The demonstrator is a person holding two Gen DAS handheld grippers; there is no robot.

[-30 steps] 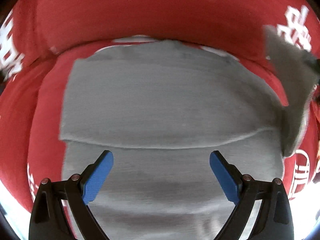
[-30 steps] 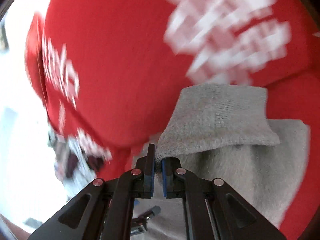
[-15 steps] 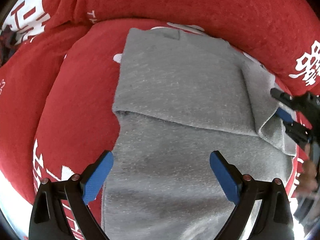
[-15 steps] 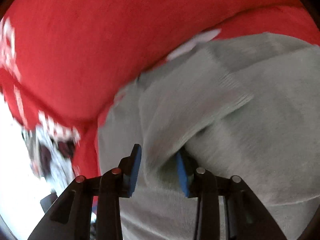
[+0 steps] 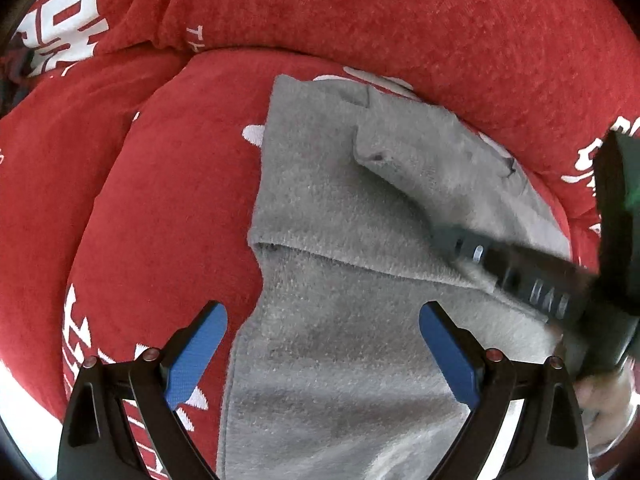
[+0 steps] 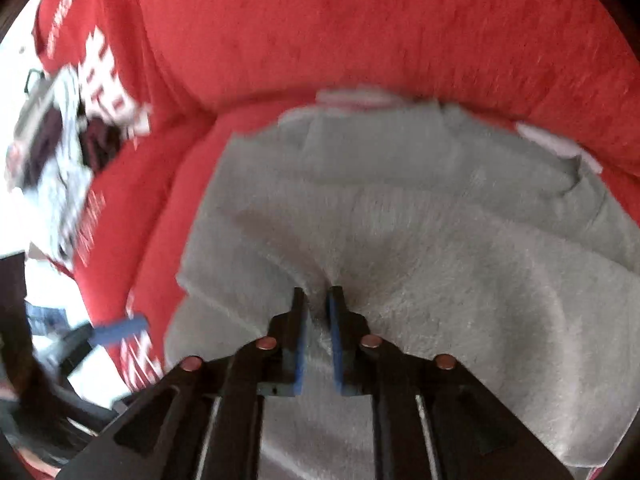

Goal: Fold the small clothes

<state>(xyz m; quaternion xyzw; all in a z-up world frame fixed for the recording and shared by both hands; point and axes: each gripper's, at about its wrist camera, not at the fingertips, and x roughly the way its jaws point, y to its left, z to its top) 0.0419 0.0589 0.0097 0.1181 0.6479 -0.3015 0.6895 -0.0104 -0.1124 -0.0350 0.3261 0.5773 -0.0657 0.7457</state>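
A grey knit garment (image 5: pixel 340 208) lies partly folded on a red cushion (image 5: pixel 168 200); its right side is folded over toward the middle. My left gripper (image 5: pixel 324 344) is open and empty, hovering just above the garment's near part. My right gripper (image 6: pixel 318 300) is shut on a pinch of the grey garment (image 6: pixel 440 232) at the fold. The right gripper (image 5: pixel 444 236) also shows in the left wrist view, reaching in from the right over the folded flap.
The red cushion has white lettering (image 5: pixel 60 40) and a raised red back (image 5: pixel 380 20) behind the garment. A blurred pile of dark and white items (image 6: pixel 52 136) sits at the left beyond the cushion edge. A hand (image 5: pixel 604 396) shows at the lower right.
My right gripper opened briefly, then closed on the garment and carried the right flap inward across it. The left gripper stayed open and shifted its view slightly to the right.
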